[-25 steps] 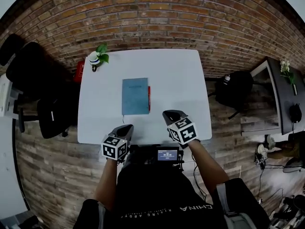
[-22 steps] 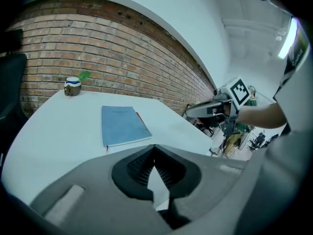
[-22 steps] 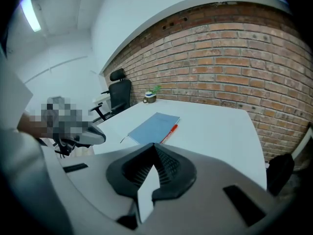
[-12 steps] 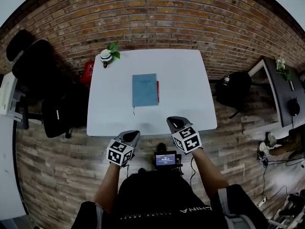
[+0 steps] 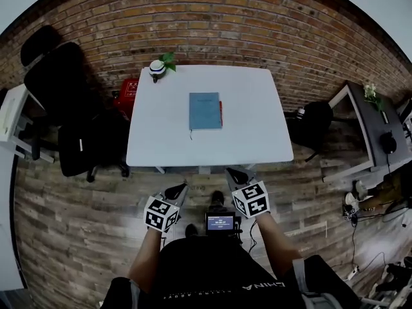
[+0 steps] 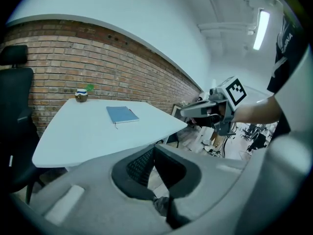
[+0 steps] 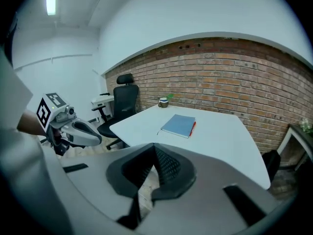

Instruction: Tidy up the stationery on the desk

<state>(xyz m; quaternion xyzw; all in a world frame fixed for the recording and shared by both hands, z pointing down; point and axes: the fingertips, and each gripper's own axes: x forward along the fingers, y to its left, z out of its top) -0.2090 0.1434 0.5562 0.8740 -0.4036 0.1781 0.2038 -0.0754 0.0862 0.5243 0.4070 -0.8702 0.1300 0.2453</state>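
A blue notebook (image 5: 205, 111) lies in the middle of the white desk (image 5: 251, 134), with a red pen (image 5: 221, 112) tight against its right edge. Both show again in the right gripper view, the notebook (image 7: 179, 125) and the pen (image 7: 193, 127); the left gripper view shows the notebook (image 6: 122, 114). My left gripper (image 5: 178, 190) and right gripper (image 5: 235, 174) hang over the wooden floor, short of the desk's near edge. Both are shut, with nothing between their jaws.
A small potted plant (image 5: 159, 67) stands at the desk's far left corner by the brick wall. Black office chairs (image 5: 71, 108) crowd the left side, with a red item (image 5: 126, 95) beside them. A dark bag (image 5: 315, 124) and another desk (image 5: 370, 127) are to the right.
Both grippers have drawn back from over the desk's near edge to out over the floor. The desk sits farther off in the head view. Notebook and pen have not moved.
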